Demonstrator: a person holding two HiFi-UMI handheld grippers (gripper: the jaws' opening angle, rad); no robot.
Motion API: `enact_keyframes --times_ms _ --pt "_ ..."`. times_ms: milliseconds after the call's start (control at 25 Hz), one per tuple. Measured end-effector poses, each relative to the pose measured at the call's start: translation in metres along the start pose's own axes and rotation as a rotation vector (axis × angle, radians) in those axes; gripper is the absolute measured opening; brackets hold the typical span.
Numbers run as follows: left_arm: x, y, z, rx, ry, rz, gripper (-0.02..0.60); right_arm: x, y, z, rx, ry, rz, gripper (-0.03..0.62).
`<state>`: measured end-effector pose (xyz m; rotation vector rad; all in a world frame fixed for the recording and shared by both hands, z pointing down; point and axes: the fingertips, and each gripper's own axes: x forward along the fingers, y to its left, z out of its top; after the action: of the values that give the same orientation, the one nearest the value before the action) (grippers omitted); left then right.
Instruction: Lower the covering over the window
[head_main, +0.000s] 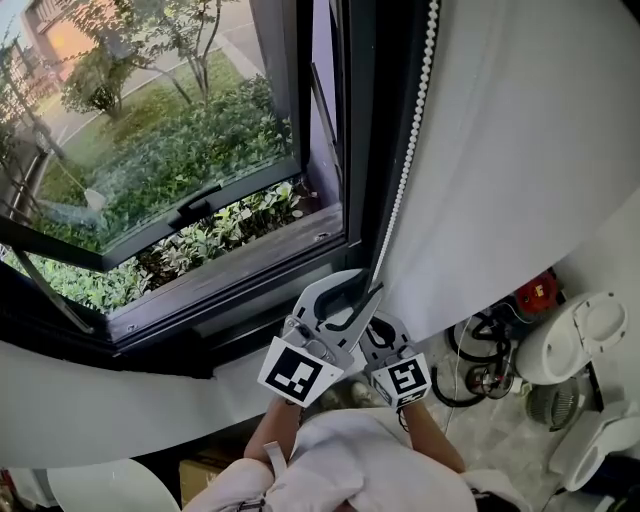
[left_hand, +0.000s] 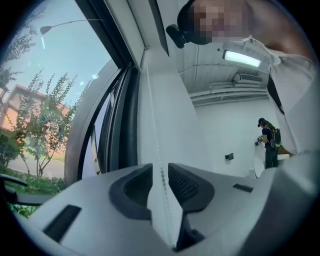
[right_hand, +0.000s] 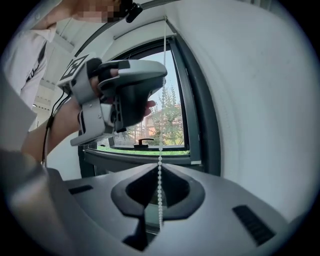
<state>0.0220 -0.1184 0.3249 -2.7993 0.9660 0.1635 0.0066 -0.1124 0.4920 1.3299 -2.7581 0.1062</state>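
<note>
A white bead chain (head_main: 408, 150) hangs down the dark window frame (head_main: 360, 150) beside the white wall. In the head view my left gripper (head_main: 356, 289) reaches up around the chain, with my right gripper (head_main: 378, 335) just below and partly hidden behind it. The left gripper view shows the chain (left_hand: 159, 150) running free through the gap between its parted jaws, my left gripper (left_hand: 160, 175) not pressing on it. My right gripper (right_hand: 159, 172) is shut on the chain (right_hand: 160, 165). A pale band (right_hand: 145, 29) crosses the top of the window; the glass below it is uncovered.
The lower window sash (head_main: 150, 215) is tilted outward, its handle (head_main: 200, 207) at the middle, greenery outside. On the floor at the right are white appliances (head_main: 585, 345), a red object (head_main: 537, 292) and cables (head_main: 475, 352). Another person (left_hand: 269, 142) stands far across the room.
</note>
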Motion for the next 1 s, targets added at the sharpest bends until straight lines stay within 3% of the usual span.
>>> enact_keyframes --times_ms 160,280,840,1000 --pt "0.013 0.003 0.008 0.017 -0.003 -0.002 0.085 0.001 0.006 0.000 -0.005 0.000 0.007 0.011" --pt "0.015 0.004 0.008 -0.037 -0.010 -0.002 0.023 0.001 0.007 0.001 -0.006 -0.001 0.010 0.011" --pt "0.001 0.003 -0.059 -0.129 0.148 0.002 0.020 0.008 0.012 -0.060 0.023 0.176 0.040 0.012" --pt "-0.003 0.002 -0.069 -0.167 0.152 0.007 0.020 0.004 0.015 -0.072 0.001 0.217 0.038 0.017"
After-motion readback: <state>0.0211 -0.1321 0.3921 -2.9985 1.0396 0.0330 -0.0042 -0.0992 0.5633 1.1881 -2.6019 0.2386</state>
